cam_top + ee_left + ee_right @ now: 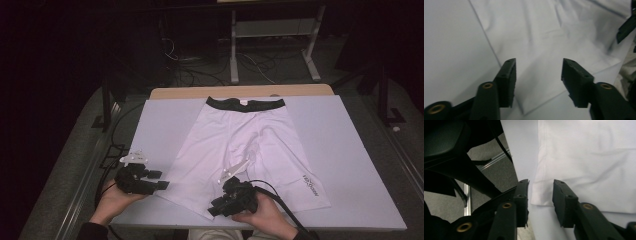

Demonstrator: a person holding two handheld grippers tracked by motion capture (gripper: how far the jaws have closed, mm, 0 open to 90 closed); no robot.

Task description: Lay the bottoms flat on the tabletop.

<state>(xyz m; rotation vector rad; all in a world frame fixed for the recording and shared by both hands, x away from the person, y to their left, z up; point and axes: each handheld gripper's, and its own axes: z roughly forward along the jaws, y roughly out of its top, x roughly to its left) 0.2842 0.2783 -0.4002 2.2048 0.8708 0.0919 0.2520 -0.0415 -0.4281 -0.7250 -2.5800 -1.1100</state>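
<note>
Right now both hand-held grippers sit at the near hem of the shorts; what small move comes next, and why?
Probably ease the right hand-held gripper forward and close it on the hem corner of the shorts. Its jaws are open and straddle that corner without gripping it, while the left hand-held gripper is also open at the other hem corner.

L tool [538, 80] jaws apart, over white shorts [554, 37] hem, table [449, 50] beside
</note>
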